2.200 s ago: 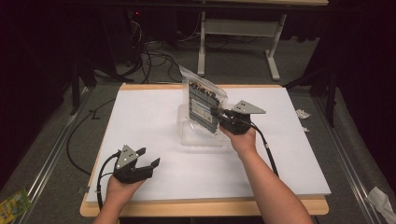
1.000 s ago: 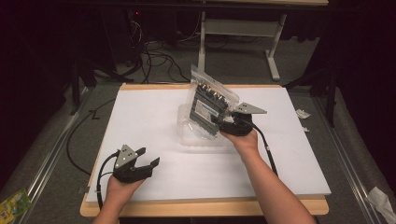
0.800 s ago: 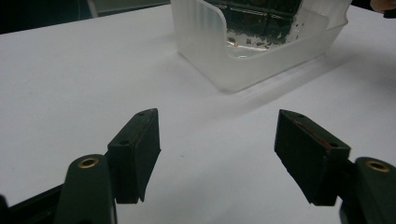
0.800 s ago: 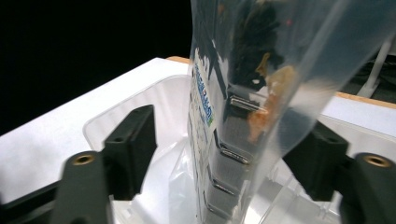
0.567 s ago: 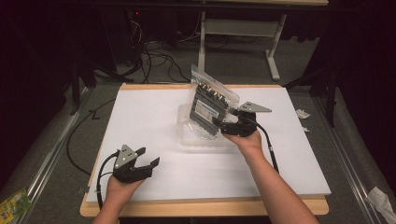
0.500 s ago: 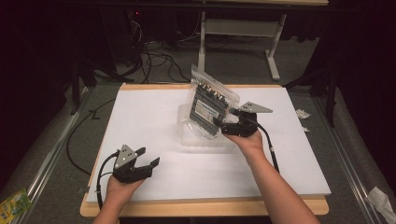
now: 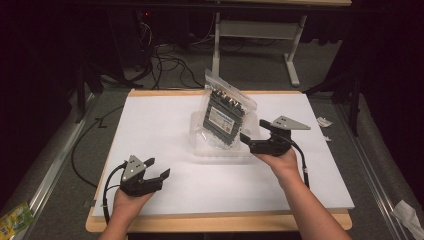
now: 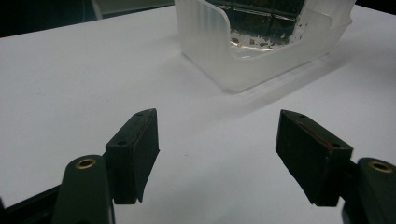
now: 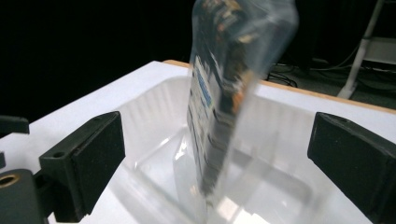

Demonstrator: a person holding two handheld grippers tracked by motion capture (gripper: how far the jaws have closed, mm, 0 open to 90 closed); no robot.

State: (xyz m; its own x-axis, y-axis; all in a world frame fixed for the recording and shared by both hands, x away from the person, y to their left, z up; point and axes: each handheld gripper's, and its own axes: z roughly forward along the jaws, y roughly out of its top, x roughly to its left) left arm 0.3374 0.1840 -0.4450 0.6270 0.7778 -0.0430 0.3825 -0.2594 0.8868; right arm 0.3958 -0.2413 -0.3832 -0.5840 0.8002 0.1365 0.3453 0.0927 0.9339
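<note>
Placement step appears nearly done: clear bag of dark parts (image 7: pixel 223 116) stands tilted in the translucent bin (image 7: pixel 200 145) at table centre. Right gripper (image 7: pixel 252 132), jaws spread wide and empty, sits just right of it. Next move likely calls for a clean retreat without toppling. Left gripper (image 7: pixel 156 168) rests near-left, also spread.

No legible text anywhere. The clear bag (image 7: pixel 226 116) carries a pale label with a blue band, its print too small and blurred to read in the high view and the right gripper view. Green packet (image 7: pixel 14 219) on the floor: markings unreadable.
</note>
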